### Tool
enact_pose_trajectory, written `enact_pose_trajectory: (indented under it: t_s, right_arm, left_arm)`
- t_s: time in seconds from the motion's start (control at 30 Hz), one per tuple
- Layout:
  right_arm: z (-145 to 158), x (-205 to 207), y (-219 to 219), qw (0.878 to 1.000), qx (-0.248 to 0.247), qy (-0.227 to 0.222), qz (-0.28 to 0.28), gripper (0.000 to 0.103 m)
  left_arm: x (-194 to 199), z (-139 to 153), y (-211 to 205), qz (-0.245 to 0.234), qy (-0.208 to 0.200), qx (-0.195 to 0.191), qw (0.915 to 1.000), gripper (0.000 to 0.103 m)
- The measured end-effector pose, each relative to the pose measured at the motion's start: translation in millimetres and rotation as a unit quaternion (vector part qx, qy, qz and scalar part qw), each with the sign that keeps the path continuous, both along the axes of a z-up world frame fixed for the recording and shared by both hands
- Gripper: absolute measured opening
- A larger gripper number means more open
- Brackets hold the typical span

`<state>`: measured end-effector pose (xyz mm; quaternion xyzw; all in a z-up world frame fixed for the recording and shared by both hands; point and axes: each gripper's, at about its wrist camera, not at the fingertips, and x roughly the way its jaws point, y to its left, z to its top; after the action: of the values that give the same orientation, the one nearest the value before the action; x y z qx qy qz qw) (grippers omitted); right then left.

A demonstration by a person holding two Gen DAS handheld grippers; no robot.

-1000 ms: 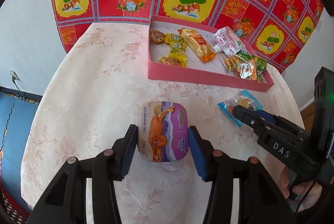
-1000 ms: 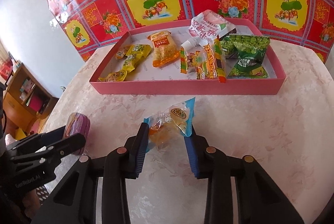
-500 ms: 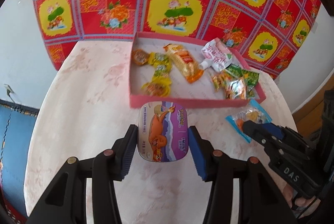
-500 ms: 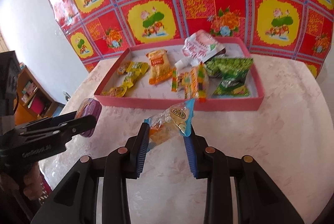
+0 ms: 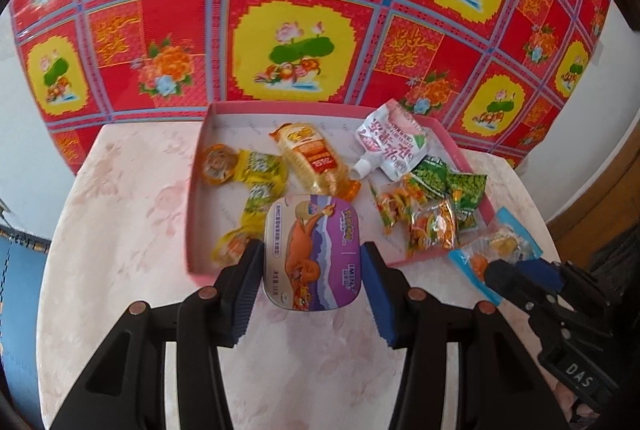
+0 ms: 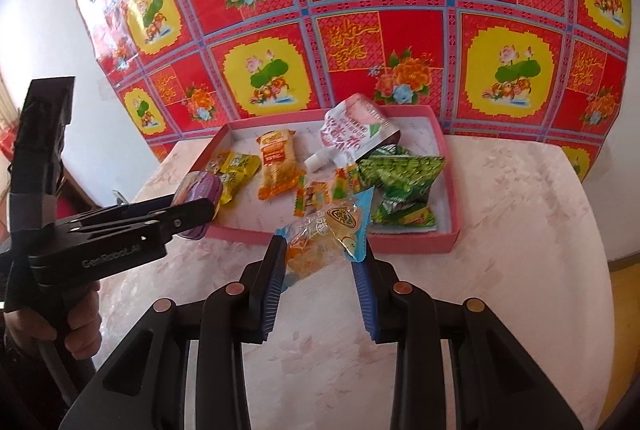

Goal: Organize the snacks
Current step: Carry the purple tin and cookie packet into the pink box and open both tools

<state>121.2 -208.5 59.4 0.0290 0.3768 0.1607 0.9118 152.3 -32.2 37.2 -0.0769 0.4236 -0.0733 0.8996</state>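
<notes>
A rounded purple mint tin [image 5: 313, 253] printed with an orange cartoon dragon hangs clamped between the blue pads of the left gripper [image 5: 313, 270], lifted over the near wall of a shallow pink cardboard tray [image 5: 192, 213] on a pale floral-marbled table [image 5: 120, 230]. Beside it, the right gripper [image 6: 320, 262] pinches a clear, blue-edged plastic packet of yellow and orange sweets [image 6: 328, 230], its narrow jaws closed on the crinkled wrapper just short of the tray's front edge. Inside the tray lie yellow-wrapped candies [image 5: 260, 169], an orange packet of biscuits [image 5: 316, 157], a white spouted pouch [image 5: 392, 145] and green pea snack bags [image 5: 448, 181]. The step in hand appears to be carrying both snacks into the tray. To do it well, each should clear the rim and be lowered onto bare tray floor, the tin likely into the open patch near the front, the sweets towards the right, before the pads let go. A red and yellow floral cloth [image 6: 360, 29] hangs behind.
</notes>
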Motion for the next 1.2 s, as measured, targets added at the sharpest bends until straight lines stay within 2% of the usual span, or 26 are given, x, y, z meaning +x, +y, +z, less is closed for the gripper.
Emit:
enact_pose_trajectory:
  t_s: [0.23,0.47,0.67,0.87,1.2]
  right_arm:
    - [1,12,-7,1.000,-0.006,-0.002,-0.006,0.034]
    - [10,25,-12,1.000,-0.013,-0.015,-0.010,0.034]
    - [14,44,-17,0.999,-0.027,-0.022,-0.022,0.034]
    - [17,64,-21,0.997,-0.056,-0.040,-0.037,0.034]
    - [3,106,-23,0.995,-0.077,-0.031,-0.051,0.034]
  left_arm:
    - [21,-17,-8,-0.011,0.001,0.008,0.9999,0.051]
    - [31,-24,-8,-0.007,-0.006,0.025,0.9997,0.046]
    - [37,-30,2,0.004,-0.004,0.011,0.9999,0.047]
    - [43,-34,0,0.008,-0.012,0.035,0.9993,0.050]
    - [50,-36,-1,0.007,-0.010,0.040,0.9991,0.052]
